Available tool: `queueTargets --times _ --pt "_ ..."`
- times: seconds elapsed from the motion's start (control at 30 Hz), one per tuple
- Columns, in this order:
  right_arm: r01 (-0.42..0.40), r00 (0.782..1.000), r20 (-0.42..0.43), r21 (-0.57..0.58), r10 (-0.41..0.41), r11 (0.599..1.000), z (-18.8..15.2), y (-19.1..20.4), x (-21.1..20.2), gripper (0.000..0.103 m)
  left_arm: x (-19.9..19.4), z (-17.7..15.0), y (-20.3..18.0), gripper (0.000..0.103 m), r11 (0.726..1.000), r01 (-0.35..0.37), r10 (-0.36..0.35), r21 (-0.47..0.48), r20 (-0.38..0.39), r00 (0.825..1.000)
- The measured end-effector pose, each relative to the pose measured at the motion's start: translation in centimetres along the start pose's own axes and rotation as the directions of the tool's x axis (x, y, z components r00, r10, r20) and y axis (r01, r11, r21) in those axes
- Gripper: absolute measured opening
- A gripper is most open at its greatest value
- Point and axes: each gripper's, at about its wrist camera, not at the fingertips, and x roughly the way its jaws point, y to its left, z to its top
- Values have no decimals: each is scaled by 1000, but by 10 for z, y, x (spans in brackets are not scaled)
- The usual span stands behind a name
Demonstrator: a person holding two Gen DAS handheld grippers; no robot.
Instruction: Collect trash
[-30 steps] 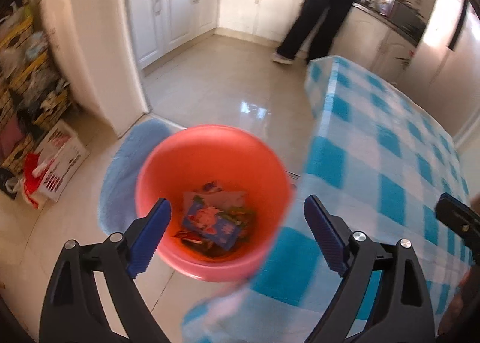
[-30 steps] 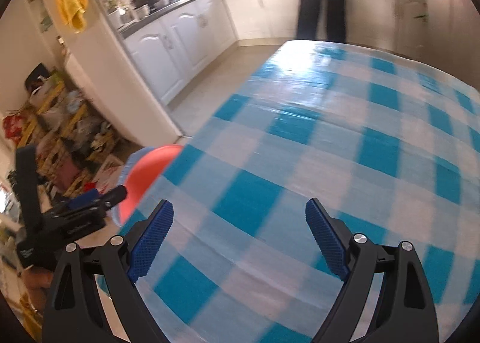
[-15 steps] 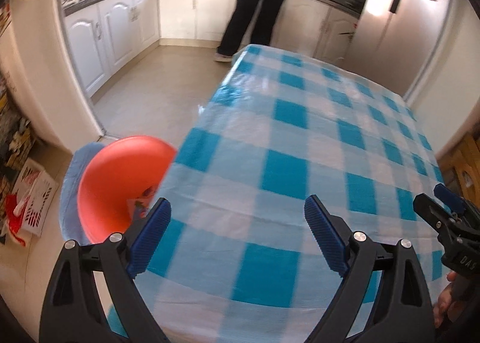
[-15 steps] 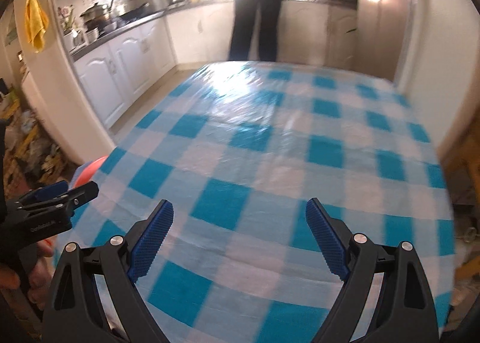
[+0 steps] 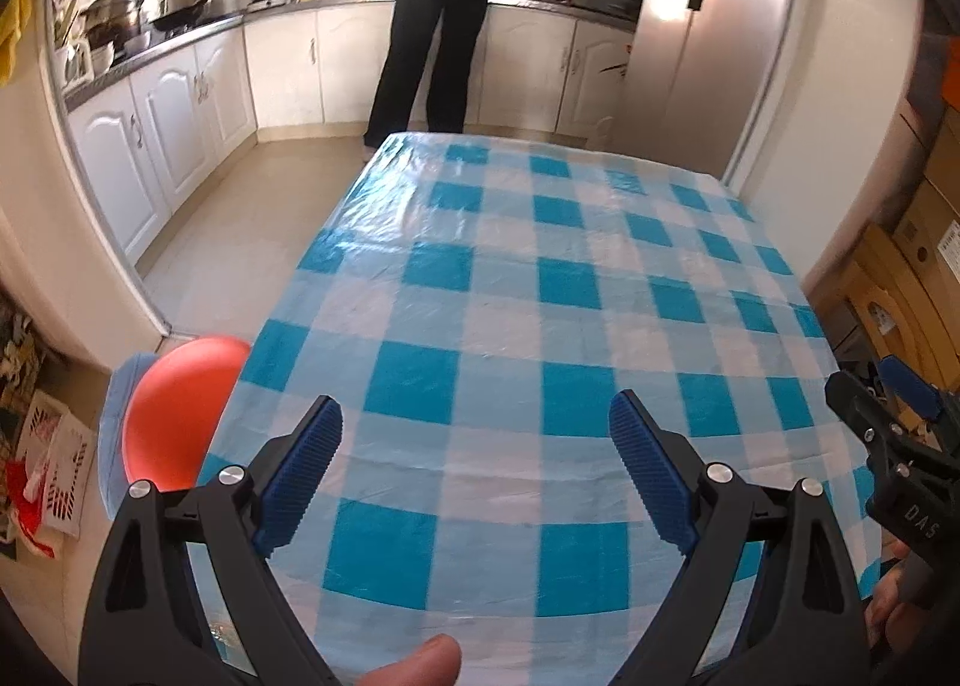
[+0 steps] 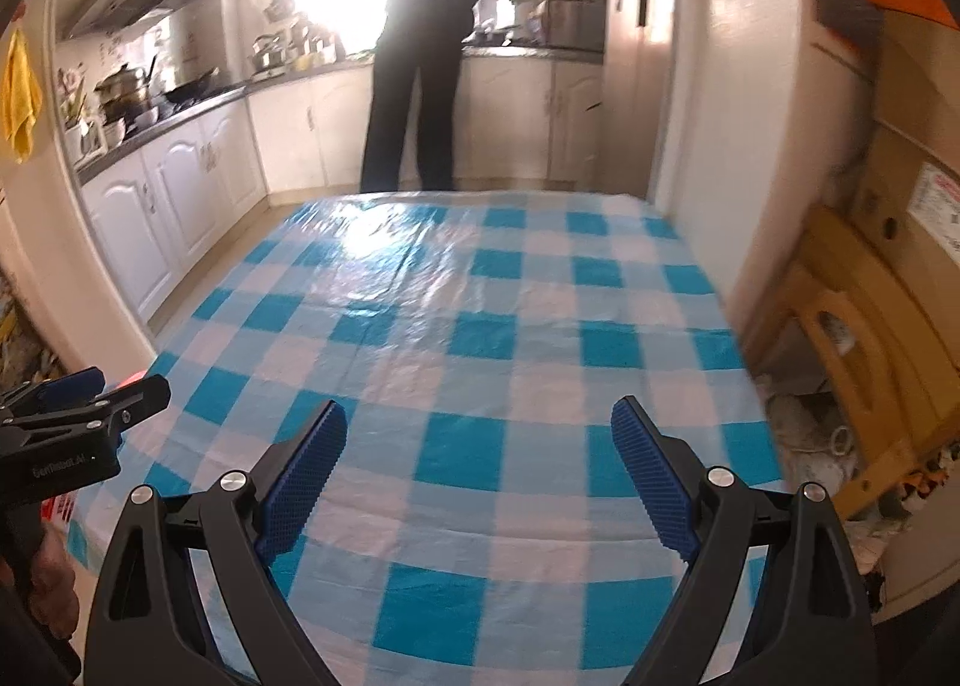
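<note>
Both tools hang over the near end of the counter [image 5: 558, 290], which wears a glossy blue-and-white checked plastic cloth w/ nothing lying on it

Left tool [image 5: 474, 470]: jaws spread wide, released, nothing btwn the blue ribbed pads [image 5: 300, 470], pointing down at the cloth. A fingertip [image 5: 414, 663] shows at the bottom edge of the left wrist view

Right tool [image 6: 477, 473]: also wide apart, released, empty, its blue pads [image 6: 303, 482] over the checks. In the left wrist view it shows at the right edge [image 5: 882, 404], past the counter's right side; in the right wrist view the left tool shows at the left edge [image 6: 84, 392], beside the counter's left corner

Round orange plastic bucket [image 5: 180, 410] sits low at the counter's near-left corner, partly hidden by the cloth edge; contents not visible from here. A pale blue round thing [image 5: 114, 434] is just behind/under it, cannot tell what it is

Past the far end of the counter a person in dark clothes [image 5: 444, 26] stands facing the kitchen worktop by white cabinets [image 5: 156, 146]. Cardboard boxes [image 6: 900, 242] stacked to the right of the counter, w/ a yellow wooden piece [image 6: 852, 350] in front of them
</note>
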Motion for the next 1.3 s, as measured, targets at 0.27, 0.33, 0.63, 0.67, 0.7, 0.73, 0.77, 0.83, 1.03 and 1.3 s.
queueTargets --times 0.27,0.33,0.63,0.67,0.7,0.73,0.77,0.83,1.03,1.3 --pt "62 996 69 34 -64 997 0 -17 -25 89 -10 0 -23 91 999 13 -14 47 21 1000" --pt "71 994 78 46 -74 996 -1 -20 -31 89 -12 -1 -28 91 998 15 -17 57 25 1000" --pt "95 989 105 61 -101 994 -1 -26 -43 90 -20 -1 -37 91 998 20 -23 64 51 998" --pt "96 989 106 62 -102 994 -1 -26 -44 90 -20 -1 -37 91 998 19 -22 63 53 998" --pt "96 989 108 63 -103 993 -1 -26 -45 90 -20 0 -37 91 998 19 -22 63 54 998" --pt "98 988 111 62 -104 993 -1 -25 -46 90 -20 0 -37 91 998 19 -22 63 54 998" --pt "101 988 112 61 -107 993 -1 -25 -46 90 -20 0 -38 91 998 20 -24 64 55 998" --pt "103 987 115 63 -109 993 -1 -25 -47 90 -21 0 -39 91 998 20 -24 68 55 998" --pt "111 986 119 72 -119 991 0 -27 -47 90 -20 2 -41 91 997 20 -24 70 57 998" --pt "138 980 132 80 -148 987 1 -31 -48 90 -17 3 -43 91 997 31 -34 71 50 998"
